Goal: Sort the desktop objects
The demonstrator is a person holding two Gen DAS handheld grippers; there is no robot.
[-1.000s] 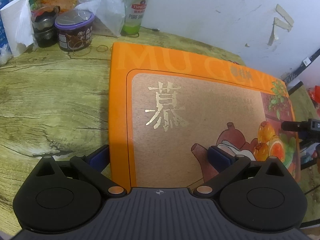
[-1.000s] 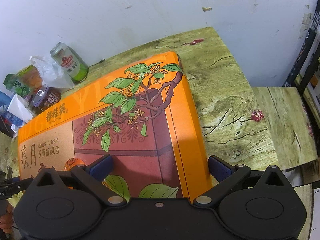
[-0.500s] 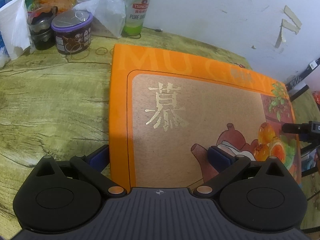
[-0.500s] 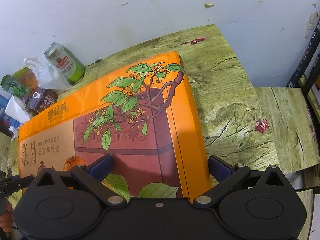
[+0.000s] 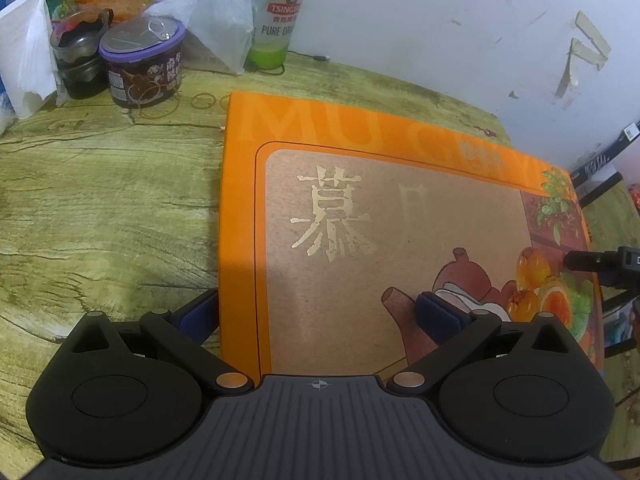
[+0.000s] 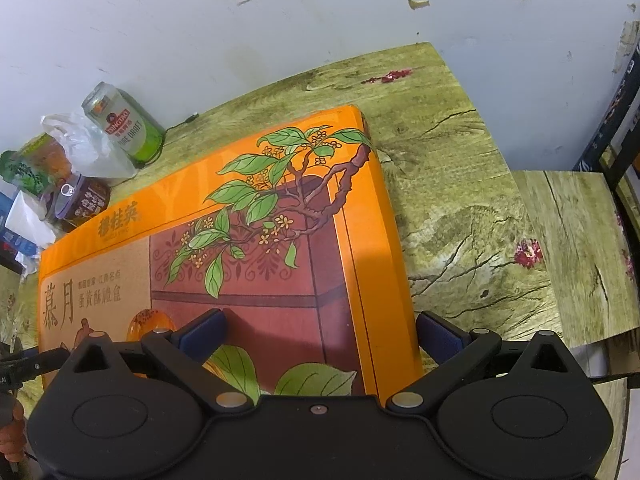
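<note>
A big orange gift box (image 5: 384, 248) lies flat on the green wood-look tabletop (image 5: 100, 208). Its lid has gold writing, a brown teapot picture and a leafy branch with small flowers (image 6: 280, 200).

The left gripper (image 5: 318, 316) is at one short end of the box. Its fingers are wide open. One blue finger pad (image 5: 198, 316) is just outside the box's side edge. The other finger pad (image 5: 438, 314) is over the lid by the teapot picture. I cannot tell if the pads touch the box. The fingers hold nothing.

The right gripper (image 6: 320, 334) is at the other short end of the box. Its fingers are wide open too. One pad (image 6: 202, 330) is over the lid and the other pad (image 6: 440, 334) is just outside the box's edge, over the tabletop. They grip nothing.

Behind the box, near the white wall (image 5: 420, 20), stands a green beer can (image 5: 280, 12). Next to it is a crumpled clear plastic bag (image 5: 208, 12). A purple tub with a pull-tab lid (image 5: 142, 64) stands nearby, with a dark jar (image 5: 78, 56) and a white tissue (image 5: 26, 52) beside it. A few rubber bands (image 5: 204, 100) lie on the tabletop between the tub and the box.

At the far end a smaller side table (image 6: 576, 248) sits just beside the tabletop.
</note>
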